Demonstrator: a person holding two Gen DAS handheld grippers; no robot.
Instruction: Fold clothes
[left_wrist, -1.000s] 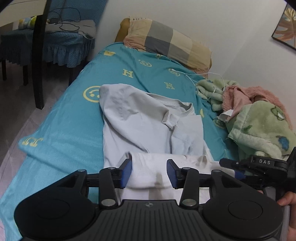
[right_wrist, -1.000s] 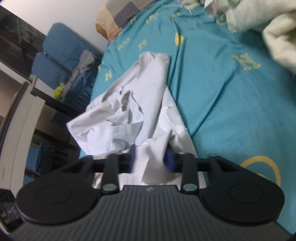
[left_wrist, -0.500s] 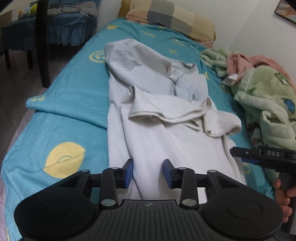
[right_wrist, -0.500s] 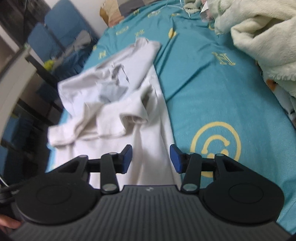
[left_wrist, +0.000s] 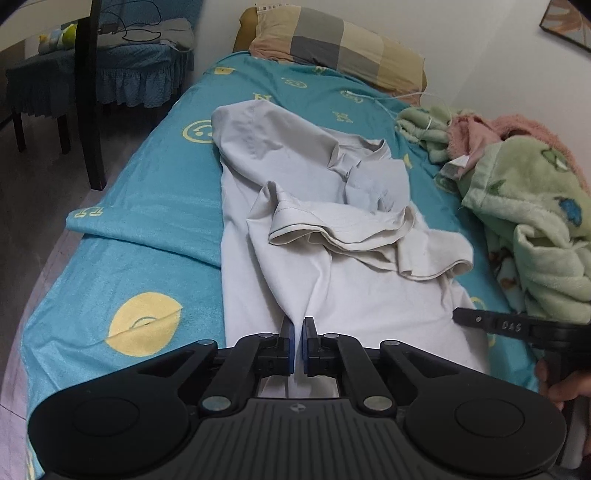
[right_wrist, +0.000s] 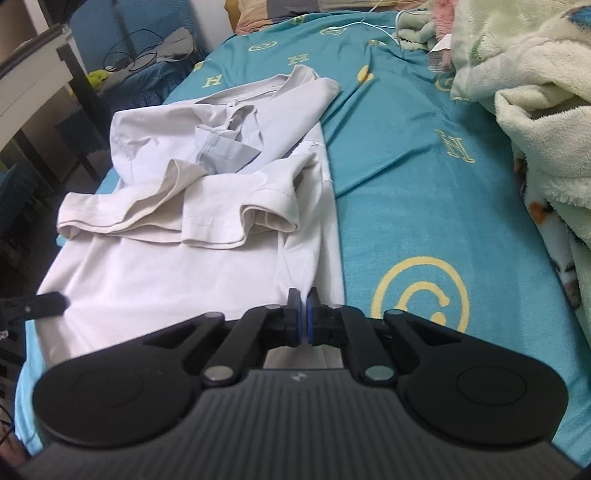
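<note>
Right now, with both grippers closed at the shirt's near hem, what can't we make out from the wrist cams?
- Near hem of the white shirt: hidden under the left gripper body in the left view, under the right gripper body in the right view.
- Shirt collar: buried under bunched sleeves, both views.
- Framed picture: cut by the left view's edge.

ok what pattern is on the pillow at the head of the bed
The pillow has large checks in grey, tan and pale beige. It shows best in the left wrist view.
</note>
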